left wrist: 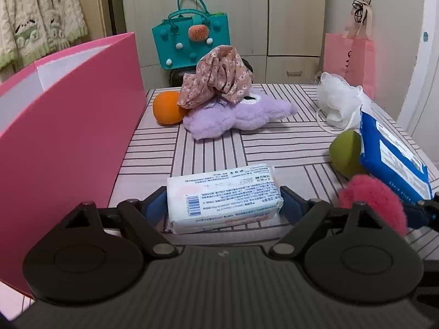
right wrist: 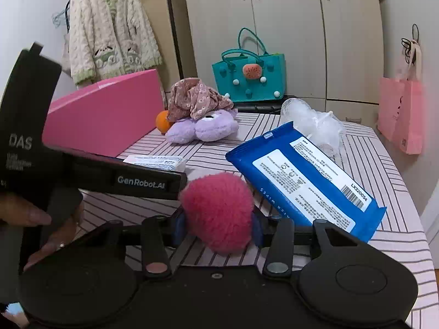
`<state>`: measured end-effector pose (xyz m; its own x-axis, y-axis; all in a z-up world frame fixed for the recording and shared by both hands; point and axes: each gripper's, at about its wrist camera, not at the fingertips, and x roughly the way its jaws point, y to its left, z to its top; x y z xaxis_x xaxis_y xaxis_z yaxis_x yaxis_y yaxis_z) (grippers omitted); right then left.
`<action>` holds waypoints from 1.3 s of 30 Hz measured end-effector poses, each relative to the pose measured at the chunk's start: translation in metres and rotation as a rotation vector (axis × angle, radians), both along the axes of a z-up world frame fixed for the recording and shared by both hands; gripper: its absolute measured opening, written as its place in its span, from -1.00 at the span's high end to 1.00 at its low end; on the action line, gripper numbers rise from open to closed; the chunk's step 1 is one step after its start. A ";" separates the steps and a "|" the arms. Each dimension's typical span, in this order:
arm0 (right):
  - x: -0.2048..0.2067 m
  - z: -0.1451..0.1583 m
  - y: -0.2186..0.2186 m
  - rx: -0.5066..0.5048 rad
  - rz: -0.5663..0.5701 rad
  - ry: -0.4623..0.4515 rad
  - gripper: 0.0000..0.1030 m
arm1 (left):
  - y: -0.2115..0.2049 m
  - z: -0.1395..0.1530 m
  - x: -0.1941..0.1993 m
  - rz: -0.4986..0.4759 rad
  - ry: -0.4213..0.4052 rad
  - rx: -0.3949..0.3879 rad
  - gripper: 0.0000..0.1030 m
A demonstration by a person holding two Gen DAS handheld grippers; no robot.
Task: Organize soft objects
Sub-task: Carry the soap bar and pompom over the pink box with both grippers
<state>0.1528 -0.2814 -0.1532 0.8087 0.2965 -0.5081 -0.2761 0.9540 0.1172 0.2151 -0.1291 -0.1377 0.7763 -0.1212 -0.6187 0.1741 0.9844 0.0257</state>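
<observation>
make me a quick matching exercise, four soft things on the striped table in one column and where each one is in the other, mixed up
Things:
1. white tissue pack
2. pink pom-pom
3. floral cloth
4. blue wipes pack

Places:
A. draped on the purple plush toy
B. between the left hand-held gripper fingers
C. between the right hand-held gripper fingers
D. propped at a tilt just behind the pom-pom

Pairs: 1-B, 2-C, 3-A, 4-D

Home bedroom: wardrobe point(right wrist: 288, 27), hanging cardigan point(right wrist: 109, 33)

green ball point(left wrist: 346, 154) half behind blue pack point(left wrist: 395, 156)
</observation>
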 end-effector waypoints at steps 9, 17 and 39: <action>-0.013 0.001 0.003 0.019 -0.007 -0.005 0.03 | 0.004 0.005 -0.015 -0.042 0.030 -0.036 -0.56; -0.024 0.005 -0.001 0.054 -0.019 0.030 0.02 | 0.014 0.020 -0.039 -0.099 0.072 -0.071 -0.56; -0.061 0.057 0.020 0.042 0.143 0.124 0.02 | 0.078 0.052 -0.100 -0.208 0.222 -0.113 -0.56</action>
